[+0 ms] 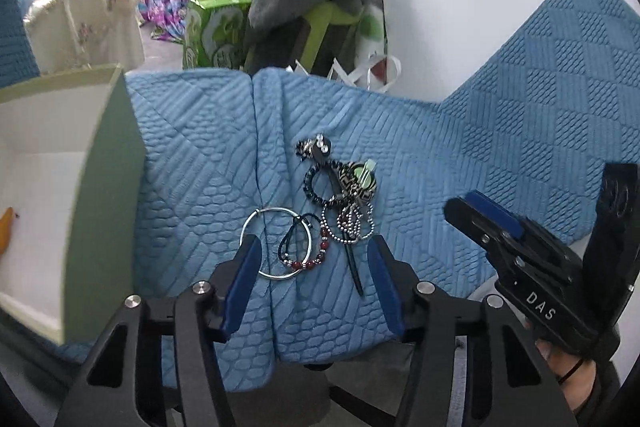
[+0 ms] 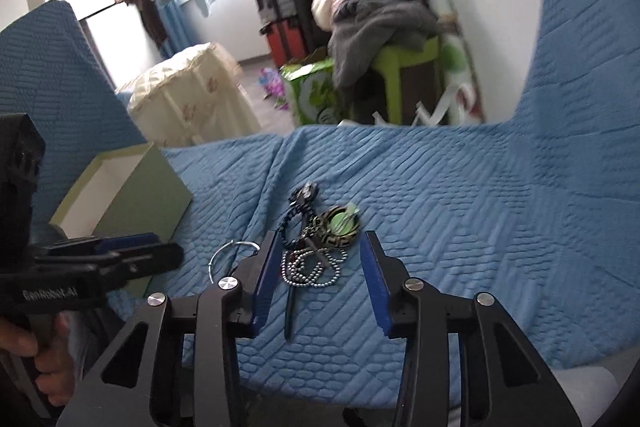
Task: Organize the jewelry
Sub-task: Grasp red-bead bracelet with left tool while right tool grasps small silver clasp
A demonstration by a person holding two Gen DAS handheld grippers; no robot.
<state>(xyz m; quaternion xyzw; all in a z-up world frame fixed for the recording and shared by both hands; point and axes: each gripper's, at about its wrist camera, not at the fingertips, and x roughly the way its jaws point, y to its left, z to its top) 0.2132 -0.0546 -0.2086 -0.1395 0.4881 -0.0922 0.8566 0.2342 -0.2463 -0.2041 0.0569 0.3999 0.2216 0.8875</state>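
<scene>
Waiting unsorted, the jewelry pile (image 1: 332,211) is still lying on the blue quilted cover (image 1: 500,147), well apart from the green box (image 1: 100,187); both the left gripper (image 1: 314,255) and right gripper (image 2: 318,255) are hovering with jaws apart, gripping nothing, so nearly everything is remaining to do

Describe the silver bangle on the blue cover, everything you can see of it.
The silver bangle is a thin, plain ring of shiny, metal-looking wire with a small joint at its far edge. It lies flat on the blue quilted cover, at the near left of the jewelry pile. A red-beaded bracelet on dark cord lies across its right side. The left gripper is above it, fingers apart, the left finger hiding part of its rim. In the right wrist view only its far arc shows.
</scene>
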